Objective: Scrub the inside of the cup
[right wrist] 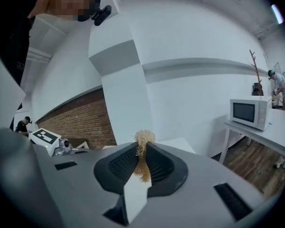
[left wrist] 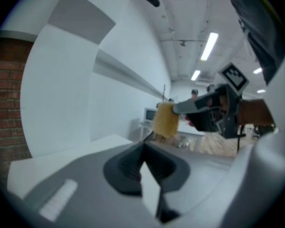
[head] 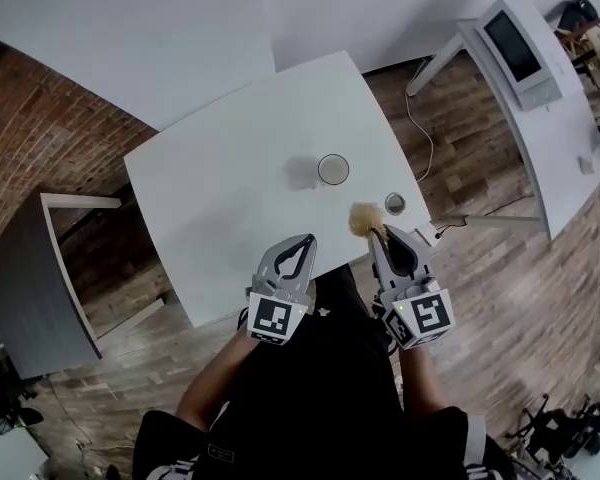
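A clear cup stands upright on the white table, a little right of its middle. My right gripper is shut on a tan fibrous scrubber, held above the table's near right edge, short of the cup. The scrubber also shows in the left gripper view, sticking out of the right gripper. My left gripper is shut and holds nothing; it hovers over the table's near edge, left of the right one.
A small round lid or dish lies on the table near its right edge. A second white table with a microwave stands at the right. A dark cabinet is at the left, on the wood floor.
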A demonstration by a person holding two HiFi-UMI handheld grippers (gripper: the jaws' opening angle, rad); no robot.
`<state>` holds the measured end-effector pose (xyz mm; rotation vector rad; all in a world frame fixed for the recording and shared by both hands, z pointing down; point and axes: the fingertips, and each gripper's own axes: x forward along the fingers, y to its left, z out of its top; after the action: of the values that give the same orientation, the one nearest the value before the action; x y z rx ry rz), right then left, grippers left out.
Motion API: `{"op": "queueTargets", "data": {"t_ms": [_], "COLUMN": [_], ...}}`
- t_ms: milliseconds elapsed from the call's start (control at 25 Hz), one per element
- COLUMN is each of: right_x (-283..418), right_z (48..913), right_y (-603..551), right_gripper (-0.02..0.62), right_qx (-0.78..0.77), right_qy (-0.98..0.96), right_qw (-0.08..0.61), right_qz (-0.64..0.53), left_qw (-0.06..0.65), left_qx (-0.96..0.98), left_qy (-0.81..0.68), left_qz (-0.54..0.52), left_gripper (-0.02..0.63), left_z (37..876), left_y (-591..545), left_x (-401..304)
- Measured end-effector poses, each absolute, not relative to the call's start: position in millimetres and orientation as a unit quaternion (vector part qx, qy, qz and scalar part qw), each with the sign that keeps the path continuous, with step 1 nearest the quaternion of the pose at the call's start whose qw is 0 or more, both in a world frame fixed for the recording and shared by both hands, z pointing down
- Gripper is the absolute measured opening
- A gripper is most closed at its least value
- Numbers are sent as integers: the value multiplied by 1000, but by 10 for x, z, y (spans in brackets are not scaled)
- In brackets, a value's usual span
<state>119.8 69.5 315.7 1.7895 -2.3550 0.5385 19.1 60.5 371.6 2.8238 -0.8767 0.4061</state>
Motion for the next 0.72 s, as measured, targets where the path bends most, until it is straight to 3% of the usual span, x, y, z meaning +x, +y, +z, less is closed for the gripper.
{"op": "queueTargets", "data": {"t_ms": [240,440,720], "right_x": [1423,1502,1418], "right_z": [3415,3595,3947], "right_y": [126,-157,-400], "right_gripper": [46,46,46], "right_qx": [503,446,446], "right_qy": [-837,-863,-855], "right_qw": [90,107,134], "right_qz": [198,212,226], "left_qw": [74,76,71], "left_qx": [931,910,903], "left_qy": [-326,-345,-315], "left_qz": [149,216,284], "left_gripper": [11,102,141], "left_z": [4086,4582,5290], "left_y": [197,18,-228], "left_x": [472,579,630]}}
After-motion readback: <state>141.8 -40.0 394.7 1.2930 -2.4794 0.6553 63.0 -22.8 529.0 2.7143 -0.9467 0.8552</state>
